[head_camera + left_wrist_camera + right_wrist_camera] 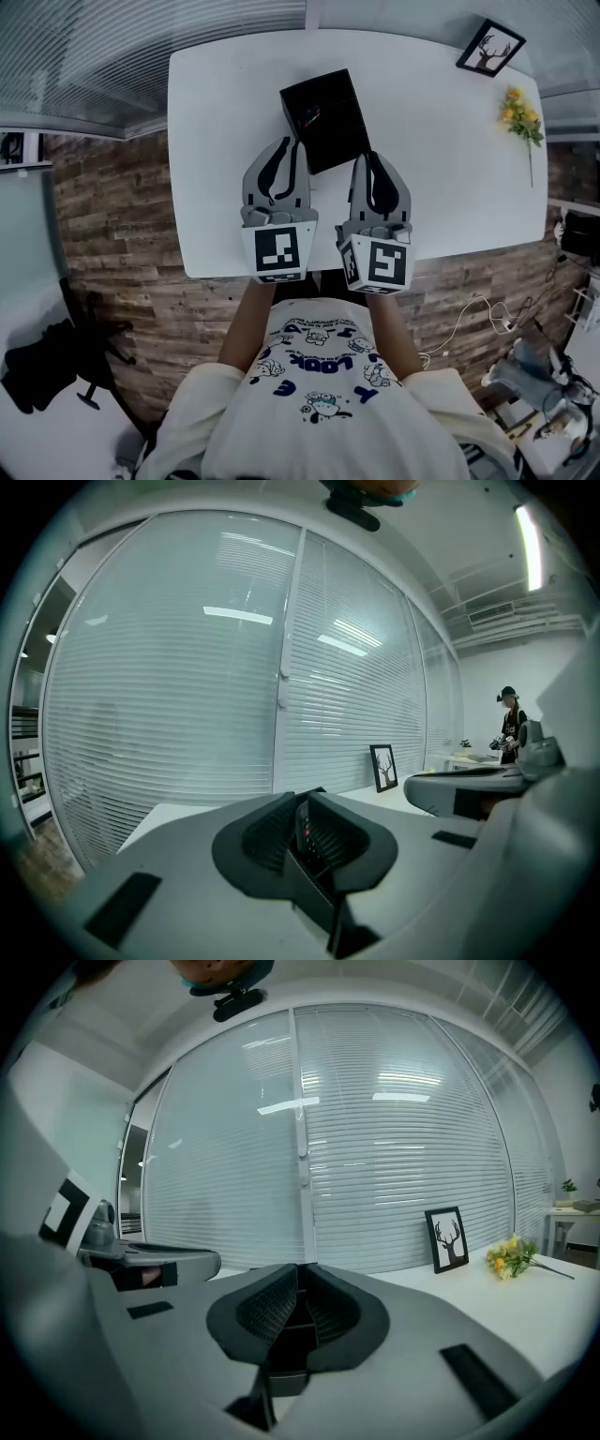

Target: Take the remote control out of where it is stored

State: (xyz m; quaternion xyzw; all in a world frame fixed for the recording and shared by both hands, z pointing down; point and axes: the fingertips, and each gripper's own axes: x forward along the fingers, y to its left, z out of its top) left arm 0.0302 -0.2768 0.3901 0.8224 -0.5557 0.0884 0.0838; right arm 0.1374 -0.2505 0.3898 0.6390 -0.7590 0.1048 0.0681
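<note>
A black rectangular box (328, 114) lies closed on the white table (216, 141), towards its far side. No remote control shows in any view. My left gripper (289, 142) rests at the box's near left corner, jaws shut with nothing in them; in the left gripper view (302, 803) only a dark sliver of the box (305, 834) shows through the slit. My right gripper (366, 156) sits just off the box's near right corner, and in the right gripper view (300, 1274) its jaws meet, holding nothing. Both point away from the person.
A framed deer picture (489, 47) stands at the table's far right corner, with a sprig of yellow flowers (520, 112) beside it. Window blinds (394, 1147) close off the far side. A person (511, 726) stands far off at the right.
</note>
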